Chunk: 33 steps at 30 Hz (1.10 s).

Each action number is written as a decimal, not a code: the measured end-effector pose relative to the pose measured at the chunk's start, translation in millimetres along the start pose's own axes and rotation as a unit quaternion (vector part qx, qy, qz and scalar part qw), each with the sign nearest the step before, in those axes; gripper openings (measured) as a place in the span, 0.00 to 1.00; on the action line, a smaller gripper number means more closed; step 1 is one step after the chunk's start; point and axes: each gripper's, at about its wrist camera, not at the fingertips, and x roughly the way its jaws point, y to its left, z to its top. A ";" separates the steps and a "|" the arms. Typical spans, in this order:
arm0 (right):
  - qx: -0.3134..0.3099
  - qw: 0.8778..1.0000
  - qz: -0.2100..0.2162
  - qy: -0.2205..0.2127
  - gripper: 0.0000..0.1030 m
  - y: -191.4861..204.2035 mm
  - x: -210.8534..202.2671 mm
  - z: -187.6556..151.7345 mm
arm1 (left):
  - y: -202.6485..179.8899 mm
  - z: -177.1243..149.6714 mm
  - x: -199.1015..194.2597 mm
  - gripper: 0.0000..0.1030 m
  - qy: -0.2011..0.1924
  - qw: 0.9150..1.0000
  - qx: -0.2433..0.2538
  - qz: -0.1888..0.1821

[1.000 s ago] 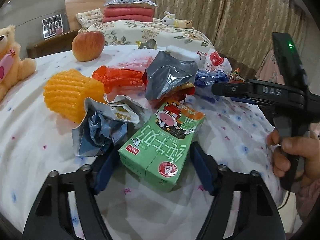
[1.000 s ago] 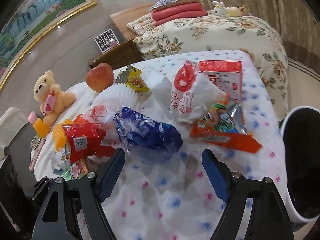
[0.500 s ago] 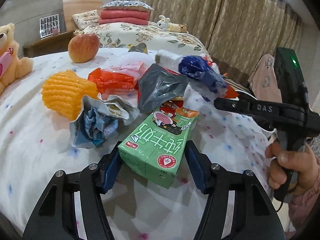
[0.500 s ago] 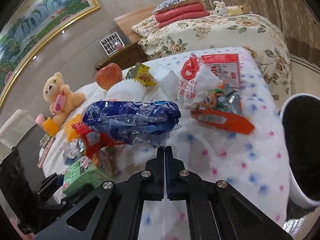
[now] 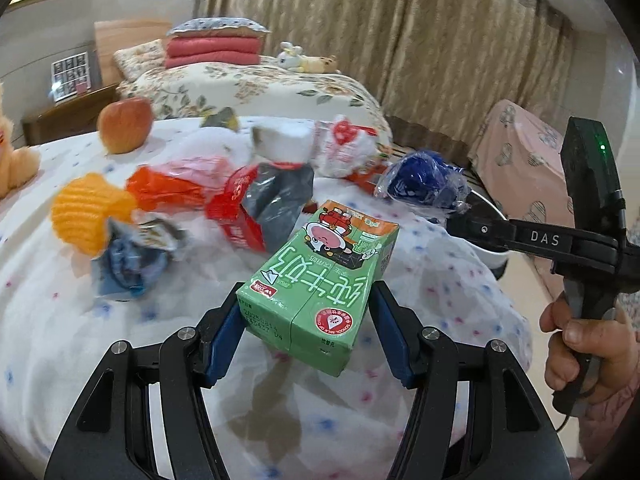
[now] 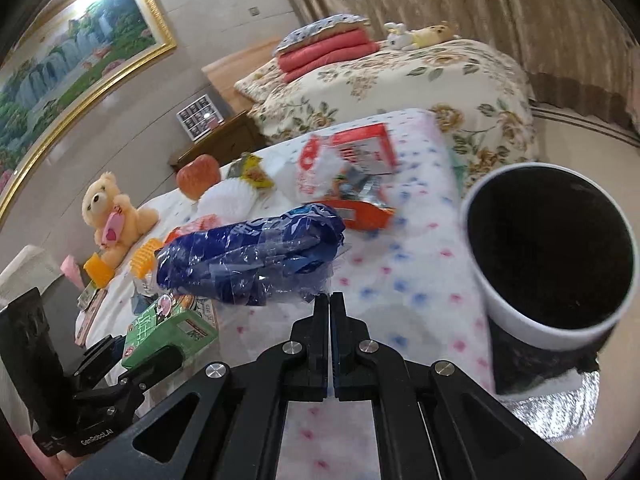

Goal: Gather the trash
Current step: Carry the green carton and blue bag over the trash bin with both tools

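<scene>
i have the green milk carton [image 5: 320,276] pinched between the blue pads of my left tongs [image 5: 308,316], lifted clear of the spotted cloth on the tabletop [image 5: 80,340] and tilted with its far end higher. in the right wrist view the same carton [image 6: 168,328] sits low at the left, gripped by those left tongs [image 6: 132,356]. my right tongs [image 6: 330,312] are pressed together on a fold of the crumpled blue plastic wrapper [image 6: 248,256], which hangs off their tips above the cloth; from the left view that wrapper [image 5: 420,180] shows at the end of the right gripper's black body, with the hand [image 5: 580,344] on its handle at the right edge.

just right of the wrapper stands the white bin [image 6: 516,320] with a black liner, its open mouth facing up beside the tabletop's edge. more trash is on the cloth behind: an orange snack packet [image 6: 360,216], a red and white bag [image 6: 320,160], a grey foil wrapper [image 5: 280,196], a red wrapper [image 5: 236,212], an orange foam net [image 5: 88,216] and a crumpled blue-grey packet [image 5: 128,264]. further back are an apple [image 5: 124,124] and a teddy bear [image 6: 112,216], with a flowered bed [image 6: 400,76] beyond.
</scene>
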 end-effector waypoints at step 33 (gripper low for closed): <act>0.090 0.989 -0.108 -0.042 0.01 -129.4 -56.6 -4.1 | -109.6 47.9 64.9 0.59 0.024 0.996 0.074 -0.051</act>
